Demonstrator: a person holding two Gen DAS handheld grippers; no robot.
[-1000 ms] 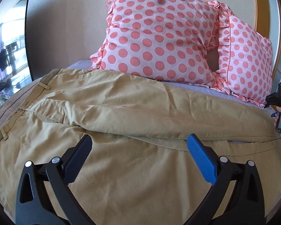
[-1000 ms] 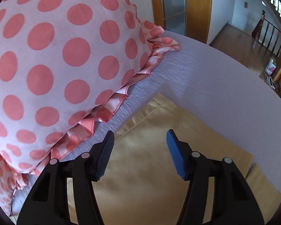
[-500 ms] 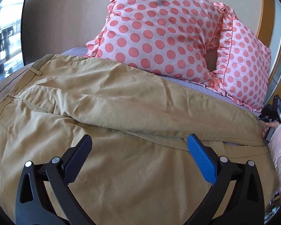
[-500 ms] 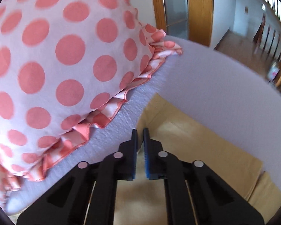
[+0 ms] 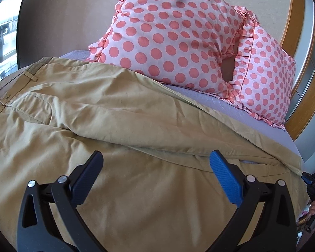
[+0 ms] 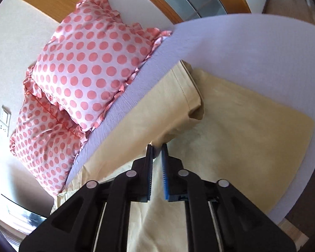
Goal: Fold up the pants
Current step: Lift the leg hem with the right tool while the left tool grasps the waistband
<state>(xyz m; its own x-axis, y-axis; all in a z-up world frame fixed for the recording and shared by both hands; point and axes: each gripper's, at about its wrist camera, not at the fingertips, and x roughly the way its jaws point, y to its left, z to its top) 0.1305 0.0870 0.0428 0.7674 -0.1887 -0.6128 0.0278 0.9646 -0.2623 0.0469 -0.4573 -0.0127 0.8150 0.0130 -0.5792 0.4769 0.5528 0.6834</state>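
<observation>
Khaki pants (image 5: 107,109) lie spread across the bed, waistband at the far left, legs running right. My left gripper (image 5: 155,163) is open and empty, just above the near leg at mid-thigh. My right gripper (image 6: 156,149) is shut on the hem end of the far pant leg (image 6: 157,109) and holds it lifted off the bed and pulled over the near leg (image 6: 252,126). The right gripper also shows at the right edge of the left wrist view (image 5: 313,180), at the leg's cuff.
Two pink polka-dot pillows (image 5: 174,35) (image 6: 90,63) lean against the wall at the head of the bed. The lilac sheet (image 6: 231,42) shows beyond the pants. The bed's edge is at the right, with a wooden door frame (image 5: 292,21) behind.
My right gripper closed on the far leg's hem and lifted it up and back from the bed. My left gripper drifted right over the pants, still open.
</observation>
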